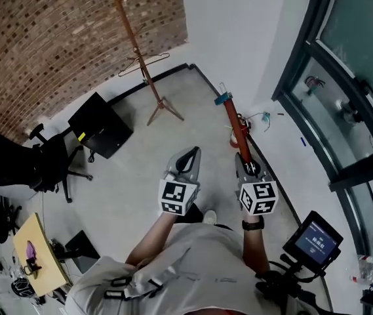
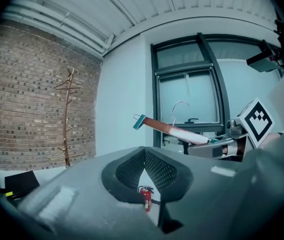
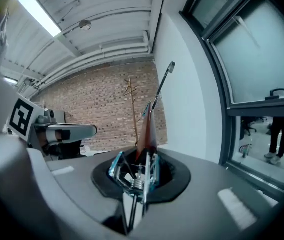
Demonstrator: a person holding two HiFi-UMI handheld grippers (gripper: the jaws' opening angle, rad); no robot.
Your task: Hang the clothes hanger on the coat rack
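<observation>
A brown wooden coat rack [image 1: 134, 41] stands on the floor by the brick wall, far ahead, with a thin wire hanger [image 1: 143, 64] hanging on it. My right gripper [image 1: 245, 159] is shut on one clip end of a red-brown wooden hanger [image 1: 234, 123], whose bar points away toward the rack and has a teal clip at its far end. In the right gripper view the hanger [image 3: 148, 129] rises from between the jaws, its metal hook on top, with the coat rack [image 3: 133, 114] behind it. My left gripper [image 1: 187, 157] is beside it, shut and holding nothing. The left gripper view shows the hanger [image 2: 174, 130] and the rack [image 2: 66, 124].
A black cabinet [image 1: 101, 125] and a black office chair [image 1: 22, 159] stand left of the rack. Dark-framed glass windows [image 1: 350, 77] line the right wall, with a red fire extinguisher [image 2: 146, 198] at its foot. A yellow table [image 1: 39, 254] is at the lower left.
</observation>
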